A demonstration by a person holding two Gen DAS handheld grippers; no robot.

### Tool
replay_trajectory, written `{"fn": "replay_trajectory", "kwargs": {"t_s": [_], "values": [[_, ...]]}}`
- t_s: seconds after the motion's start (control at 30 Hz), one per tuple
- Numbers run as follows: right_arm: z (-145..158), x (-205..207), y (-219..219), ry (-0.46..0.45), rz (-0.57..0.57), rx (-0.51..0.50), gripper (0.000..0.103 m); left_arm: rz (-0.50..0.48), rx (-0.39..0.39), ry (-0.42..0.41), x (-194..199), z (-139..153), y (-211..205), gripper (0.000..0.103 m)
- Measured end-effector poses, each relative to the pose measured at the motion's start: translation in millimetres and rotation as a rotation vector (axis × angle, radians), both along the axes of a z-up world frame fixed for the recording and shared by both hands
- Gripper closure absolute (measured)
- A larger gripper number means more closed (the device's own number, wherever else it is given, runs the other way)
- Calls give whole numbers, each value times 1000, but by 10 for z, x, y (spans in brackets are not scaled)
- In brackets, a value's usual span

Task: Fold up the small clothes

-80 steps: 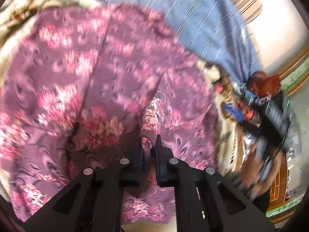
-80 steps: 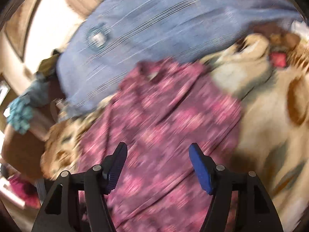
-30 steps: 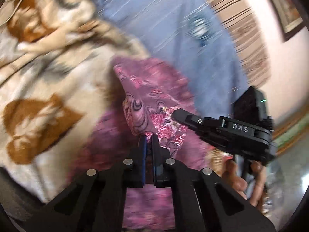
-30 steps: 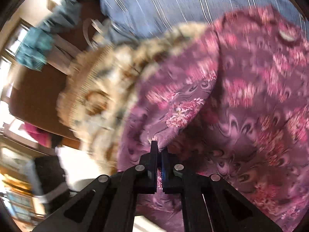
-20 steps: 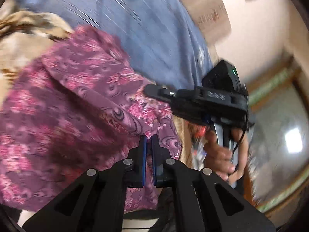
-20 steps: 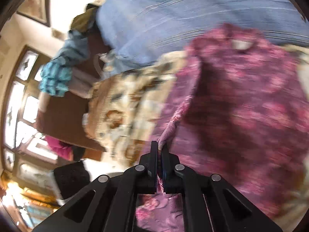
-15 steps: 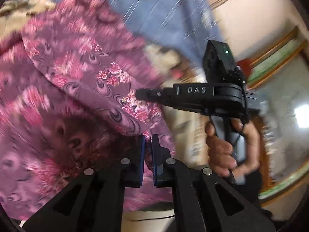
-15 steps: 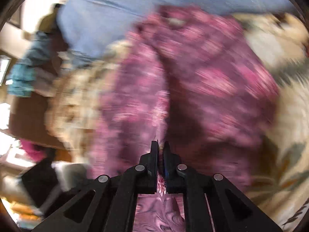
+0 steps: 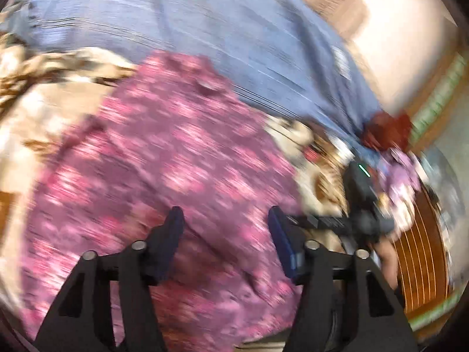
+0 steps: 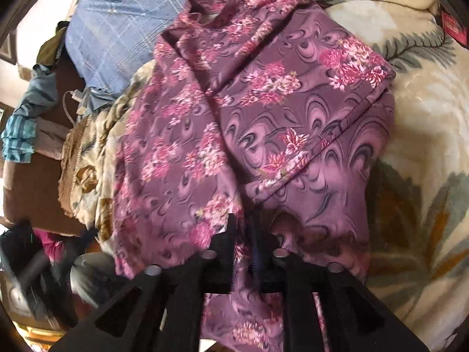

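The purple flowered top [image 10: 263, 123] lies on the cream leafy blanket [image 10: 425, 102], with its neck end up against the blue striped cloth [image 10: 117, 29]. One side is folded over the middle, so a sleeve edge runs slanting across the front. The right gripper [image 10: 249, 234] sits low at the near edge of the top. Its jaws are opening but are only a little way apart, and a strip of the purple cloth is in the gap between them; the pads do not seem to press on it now. The left gripper [image 9: 225, 234] is over the top too, in a very blurry picture. Its jaws are opening and stand wide apart, with nothing held, only cloth lying below them. The other gripper and a hand show beside it on the right. Here is what could go wrong, I think. The thin cloth may catch on the right gripper's pads and get pulled up when it lifts, and that would undo the fold. The top is soft and slippery, so the folded side may slide back open. The blanket is bumpy and may make the fold crooked.
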State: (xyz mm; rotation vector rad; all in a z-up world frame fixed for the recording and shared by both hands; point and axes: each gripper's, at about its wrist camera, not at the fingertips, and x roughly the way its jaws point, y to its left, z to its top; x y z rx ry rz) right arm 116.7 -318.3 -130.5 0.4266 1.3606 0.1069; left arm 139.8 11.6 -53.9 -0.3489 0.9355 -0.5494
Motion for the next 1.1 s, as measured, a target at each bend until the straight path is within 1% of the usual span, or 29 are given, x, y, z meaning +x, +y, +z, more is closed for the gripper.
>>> {"fn": "replay_trajectory", "kwargs": {"t_s": [0.03, 0.07, 0.1, 0.13, 0.17, 0.2, 0.23, 0.3, 0.33, 0.37, 0.4, 0.43, 0.47, 0.5, 0.53, 0.57, 0.6, 0.63, 0.7, 0.73, 0.8, 0.87, 0.93, 0.97, 1.0, 1.03, 1.07, 1.1], "values": [[9, 8, 7, -16, -3, -12, 59, 24, -2, 38, 171, -18, 83, 43], [-6, -8, 16, -24, -5, -26, 48, 46, 4, 81, 338, -49, 76, 43], [-48, 7, 58, -19, 3, -42, 48, 78, 16, 146, 527, -115, 131, 43], [-115, 30, 139, -5, 20, -48, 55, 100, 13, 188, 658, -172, 183, 43], [-170, 37, 198, 10, 40, -64, 77, 134, 2, 223, 813, -230, 259, 43], [-198, 38, 232, 15, 43, -112, 87, 167, 0, 228, 942, -272, 318, 43], [-205, 37, 238, 11, 37, -151, 93, 186, 11, 226, 1062, -319, 350, 43], [-108, 26, 214, -43, 19, -175, 93, 172, 39, 239, 1374, -466, 355, 43], [-29, 19, 202, -76, 5, -170, 88, 175, 32, 273, 1476, -557, 377, 44], [99, 9, 206, -124, -9, -162, 88, 176, -6, 323, 1559, -659, 400, 44], [245, 14, 236, -184, -10, -148, 87, 169, -54, 350, 1602, -751, 421, 44], [359, 62, 288, -228, 4, -125, 76, 173, -87, 357, 1591, -803, 468, 44], [413, 142, 346, -246, 23, -105, 57, 201, -97, 360, 1583, -845, 518, 45], [447, 251, 413, -253, 53, -83, 50, 238, -119, 354, 1558, -852, 575, 46], [451, 433, 522, -249, 100, -60, 48, 260, -142, 338, 1518, -813, 607, 46], [425, 618, 629, -235, 138, -44, 48, 273, -151, 309, 1505, -778, 636, 46], [402, 757, 728, -225, 163, -32, 48, 280, -145, 298, 1529, -767, 651, 46], [361, 980, 818, -211, 193, -14, 48, 286, -146, 297, 1579, -780, 660, 46], [264, 1443, 992, -186, 232, 12, 48, 308, -167, 327, 1631, -885, 723, 46], [195, 1685, 1047, -170, 241, 20, 48, 325, -188, 347, 1653, -952, 751, 47], [41, 2186, 1124, -134, 237, 33, 48, 355, -231, 357, 1680, -1004, 793, 51], [-139, 2647, 1185, -104, 201, 10, 48, 366, -258, 367, 1703, -1000, 808, 51], [-304, 3034, 1237, -87, 166, -7, 48, 383, -283, 361, 1702, -991, 834, 55], [-368, 3175, 1257, -84, 163, -15, 48, 389, -291, 356, 1698, -991, 863, 64], [-433, 3308, 1289, -87, 167, -35, 48, 397, -284, 356, 1693, -993, 889, 76], [-492, 3395, 1307, -83, 170, -66, 51, 411, -273, 362, 1680, -998, 914, 82], [-588, 3489, 1306, -61, 151, -113, 55, 420, -272, 368, 1661, -995, 945, 90], [-638, 3530, 1277, -46, 120, -116, 67, 427, -276, 367, 1639, -965, 972, 94]]}}
